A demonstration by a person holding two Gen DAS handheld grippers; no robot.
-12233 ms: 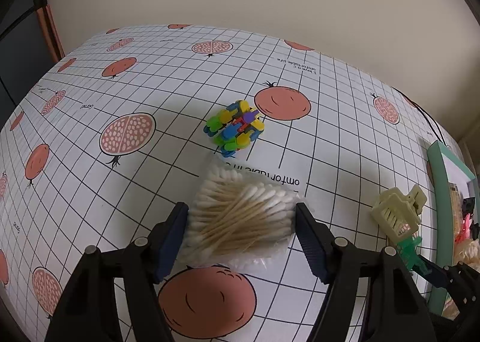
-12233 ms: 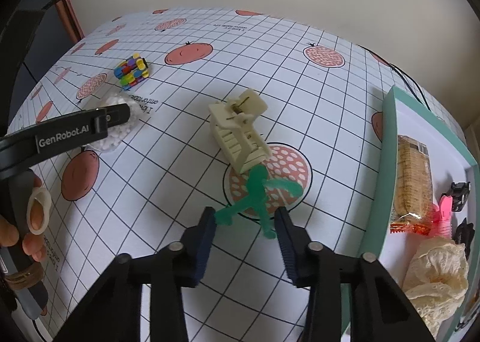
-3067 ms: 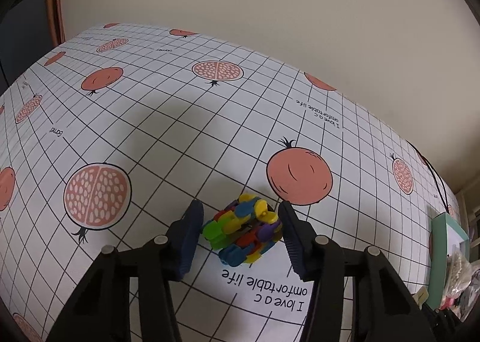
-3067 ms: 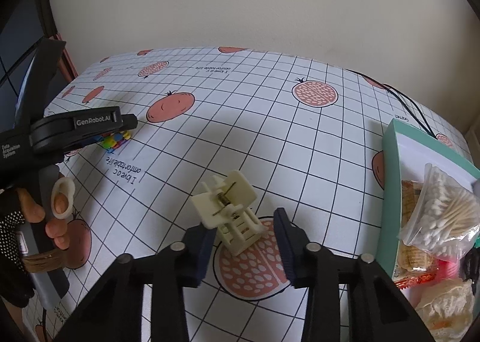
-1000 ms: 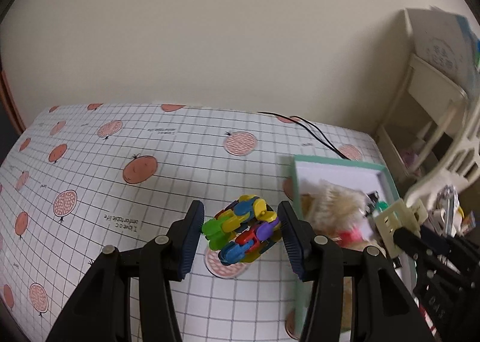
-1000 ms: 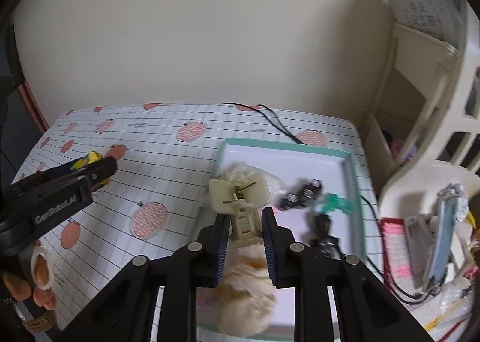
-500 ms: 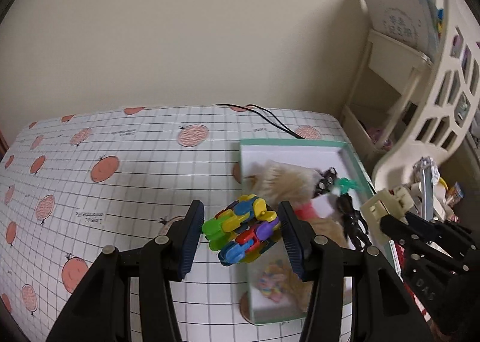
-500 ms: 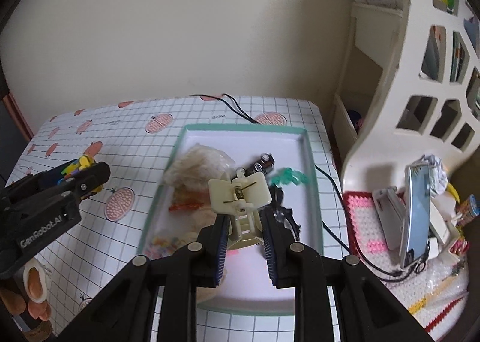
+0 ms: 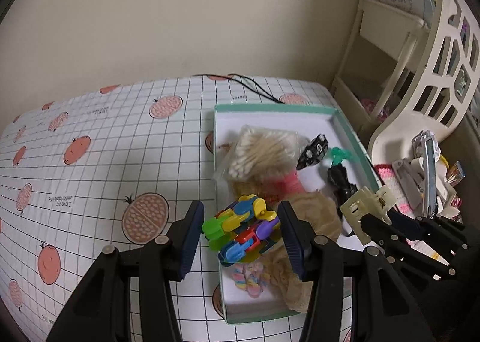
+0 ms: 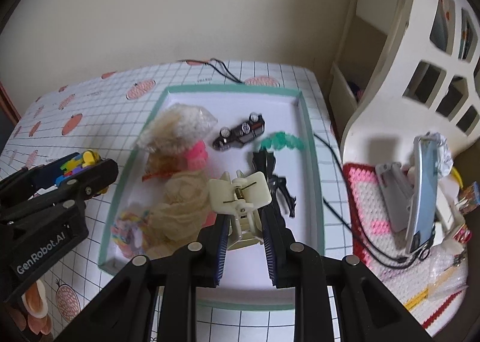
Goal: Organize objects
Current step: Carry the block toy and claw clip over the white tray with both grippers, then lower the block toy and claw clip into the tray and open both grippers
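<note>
My left gripper (image 9: 241, 229) is shut on a multicoloured block toy (image 9: 242, 229), held in the air over the near left rim of the teal tray (image 9: 351, 134). My right gripper (image 10: 243, 232) is shut on a cream hair claw clip (image 10: 240, 192), held above the tray's (image 10: 312, 161) middle. In the tray lie a bag of cotton swabs (image 9: 264, 152), a black toy car (image 10: 240, 133), a green figure (image 10: 280, 140), a black clip (image 10: 271, 177), a cream scrunchie (image 10: 183, 210) and a candy packet (image 10: 129, 231). The clip (image 9: 367, 202) also shows in the left wrist view.
The table (image 9: 120, 137) has a white grid cloth with pomegranate prints. A black cable (image 9: 252, 86) runs past the tray's far edge. To the right stand a cream shelf unit (image 10: 420, 56), a pink crocheted mat (image 10: 369, 210) and a phone on a stand (image 10: 423, 189). A person's fingers (image 10: 36, 309) hold the left gripper.
Both grippers have carried their objects to the right, from over the table to over the tray, and the tray now looks closer and larger.
</note>
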